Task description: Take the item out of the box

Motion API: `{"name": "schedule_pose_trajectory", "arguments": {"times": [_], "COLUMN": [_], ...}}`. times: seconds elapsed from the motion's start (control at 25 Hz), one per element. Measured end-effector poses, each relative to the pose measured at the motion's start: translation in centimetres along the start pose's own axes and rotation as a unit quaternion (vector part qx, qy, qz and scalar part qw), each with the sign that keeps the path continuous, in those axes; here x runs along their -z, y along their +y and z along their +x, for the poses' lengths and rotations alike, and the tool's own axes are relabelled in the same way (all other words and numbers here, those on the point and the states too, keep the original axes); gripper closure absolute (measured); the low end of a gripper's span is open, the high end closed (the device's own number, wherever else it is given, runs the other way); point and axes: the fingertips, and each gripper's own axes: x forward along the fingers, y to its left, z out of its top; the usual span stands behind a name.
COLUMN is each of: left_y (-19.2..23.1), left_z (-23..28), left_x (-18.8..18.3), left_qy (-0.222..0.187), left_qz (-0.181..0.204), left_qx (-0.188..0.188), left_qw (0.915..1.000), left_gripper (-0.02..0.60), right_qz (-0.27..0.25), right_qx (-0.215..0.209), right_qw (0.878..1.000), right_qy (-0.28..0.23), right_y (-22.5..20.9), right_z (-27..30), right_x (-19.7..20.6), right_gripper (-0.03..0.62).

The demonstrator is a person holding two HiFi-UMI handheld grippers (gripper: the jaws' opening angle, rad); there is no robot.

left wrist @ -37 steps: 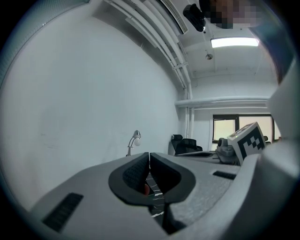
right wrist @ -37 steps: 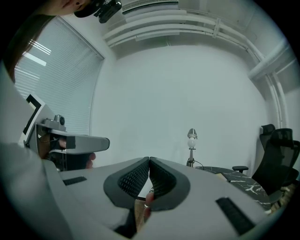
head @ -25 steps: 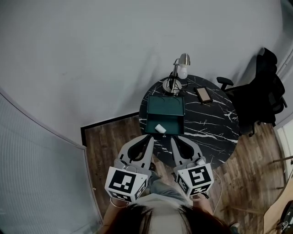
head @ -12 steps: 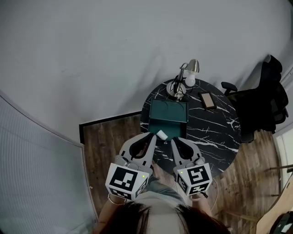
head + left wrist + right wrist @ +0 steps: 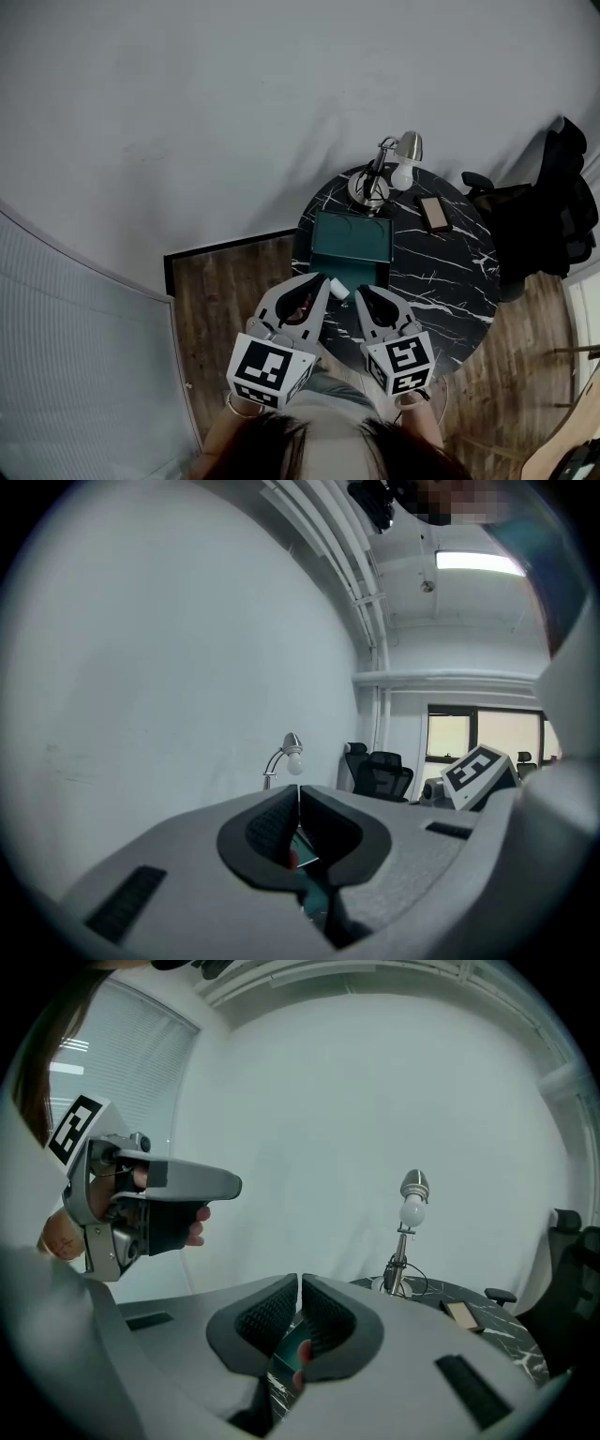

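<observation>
The item [image 5: 339,289] is a small white block lying at the near end of the open green box [image 5: 352,234]. The box sits at about 9 o'clock on the round black table [image 5: 441,272], and the item at about 8 o'clock, close to the table's edge. Its size suggests it is light and would lift with very little squeeze. The surface looks smooth and rounded, so it may slip if pinched by a corner. Whether it is hard or soft is too small to tell. The safest hold is probably across its narrow width, pads flat on the two long sides, keeping clear of the box's low wall so the box does not come up with it (the box looks light too).

The left gripper [image 5: 321,279] hovers just beside the item at its 10 o'clock, and the right gripper [image 5: 360,292] just beside it at 3 o'clock. Neither touches it in the head view. In the two gripper views, each pair of jaws is pressed together with only a thin seam between the ribbed pads and nothing caught in them. Whichever one takes the item would need to spread its jaws first.
</observation>
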Motion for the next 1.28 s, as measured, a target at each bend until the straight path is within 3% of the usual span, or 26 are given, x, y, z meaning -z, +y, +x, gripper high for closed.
{"name": "schedule_pose_trajectory", "arguments": {"times": [0.72,1.28], "left_y": [2.8,5.6], "left_z": [5.1,7.3], "left_x": [1.2,2.1], "left_qy": [0.020,0.028], "left_qz": [-0.015,-0.031], "left_qx": [0.018,0.008], "left_qw": [0.9995,0.9991], "left_gripper": [0.569,0.569], "right_qz": [-0.034,-0.052], "right_qx": [-0.047,-0.099], "right_qw": [0.995,0.978], "right_qy": [0.086,0.178], "right_y": [-1.6,-1.1], "right_z": [6.4,10.9], "right_x": [4.4,10.3], "right_gripper": [0.554,0.499]}}
